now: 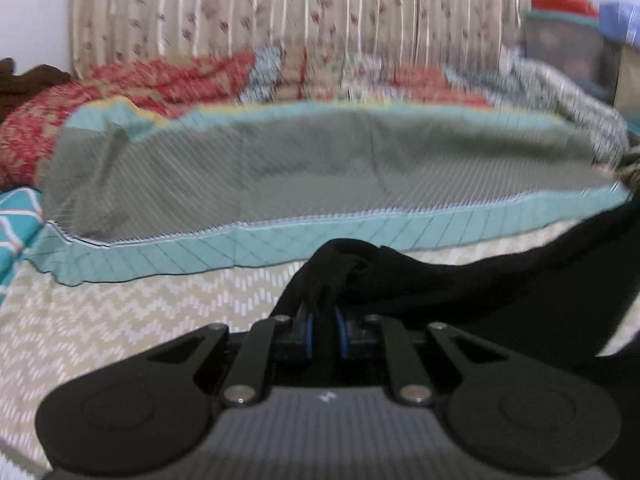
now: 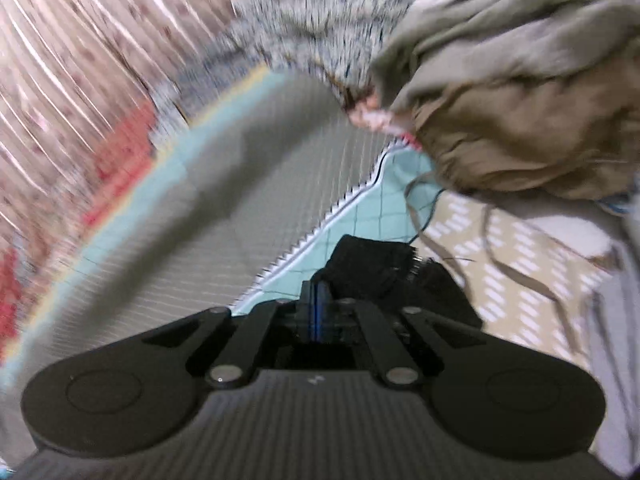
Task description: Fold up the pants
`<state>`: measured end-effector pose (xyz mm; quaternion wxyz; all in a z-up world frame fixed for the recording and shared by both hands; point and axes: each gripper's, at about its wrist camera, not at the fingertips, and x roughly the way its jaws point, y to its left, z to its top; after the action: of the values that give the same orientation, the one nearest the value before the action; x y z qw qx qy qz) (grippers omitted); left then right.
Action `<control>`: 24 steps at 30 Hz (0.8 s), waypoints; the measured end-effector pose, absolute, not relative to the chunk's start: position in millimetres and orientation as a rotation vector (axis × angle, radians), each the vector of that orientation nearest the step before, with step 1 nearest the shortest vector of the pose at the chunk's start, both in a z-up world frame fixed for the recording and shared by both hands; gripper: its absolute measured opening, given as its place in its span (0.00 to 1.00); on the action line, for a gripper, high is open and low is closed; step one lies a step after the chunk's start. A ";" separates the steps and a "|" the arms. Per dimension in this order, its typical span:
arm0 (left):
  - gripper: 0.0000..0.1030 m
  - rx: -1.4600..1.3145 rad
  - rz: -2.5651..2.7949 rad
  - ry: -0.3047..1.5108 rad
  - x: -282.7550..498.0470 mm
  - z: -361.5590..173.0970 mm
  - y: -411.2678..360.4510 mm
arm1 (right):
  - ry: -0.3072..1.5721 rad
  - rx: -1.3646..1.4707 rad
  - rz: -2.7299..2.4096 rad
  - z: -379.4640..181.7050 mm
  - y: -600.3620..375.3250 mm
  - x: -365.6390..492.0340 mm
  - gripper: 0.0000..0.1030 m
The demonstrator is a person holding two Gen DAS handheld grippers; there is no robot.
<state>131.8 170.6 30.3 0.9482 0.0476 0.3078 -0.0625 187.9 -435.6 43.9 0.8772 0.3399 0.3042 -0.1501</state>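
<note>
**Both grippers pinching black pants above the bed — mid-carry**

Left gripper (image 1: pixel 322 320): blue pads nearly closed, a bunched fold of the black pants (image 1: pixel 460 280) pinched between them. From the pinch the cloth runs off to the right and hangs dark along the right edge of the view. Below it lies the chevron bedspread (image 1: pixel 132 312); the pants look lifted off it here, though how far I cannot tell.

Right gripper (image 2: pixel 318 312): pads closed almost flat together, with a wad of the same black cloth bunched at and just past the tips. The grip looks thin — only an edge caught.

Risks, as judgement:
- The right pinch may slip if the two grippers pull apart, dropping that corner and spoiling the fold line.
- Both views are motion-blurred; a fast swing could let the slack cloth twist so it lands creased.

Surroundings, left to right: teal patterned cloth (image 1: pixel 16 220) at the bed's left edge; grey-and-teal quilted pillow (image 1: pixel 320 168) across the far side; red floral bedding (image 1: pixel 120 88) and striped curtain (image 1: pixel 280 12) behind it. At the right, a heap of tan clothing (image 2: pixel 520 92) with trailing drawstrings sits on the bedspread, crowding the laying space on that side.
</note>
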 end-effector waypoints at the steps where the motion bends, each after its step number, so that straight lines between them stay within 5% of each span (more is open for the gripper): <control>1: 0.10 0.086 -0.125 0.611 120.1 35.8 171.8 | 0.602 0.723 -0.305 52.2 -436.8 168.9 0.03; 11: 0.10 -0.028 -0.114 0.530 -17.0 66.9 184.7 | 0.410 0.811 -0.309 77.8 -449.5 -40.5 0.03; 18: 0.11 -0.117 -0.109 0.636 -90.9 32.2 187.9 | 0.477 0.951 -0.444 6.2 -462.6 -151.2 0.03; 20: 0.20 -0.124 -0.098 0.686 -101.8 14.5 184.5 | 0.527 1.000 -0.496 -17.3 -465.7 -157.4 0.03; 24: 0.24 -0.168 -0.047 0.760 -117.2 -3.0 188.8 | 0.615 1.087 -0.607 -44.9 -472.5 -154.9 0.17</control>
<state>-117.2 188.8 -3.0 0.9249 -0.0821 0.3705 -0.0228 -154.9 -472.5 -44.9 0.7686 0.5008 0.2834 -0.2797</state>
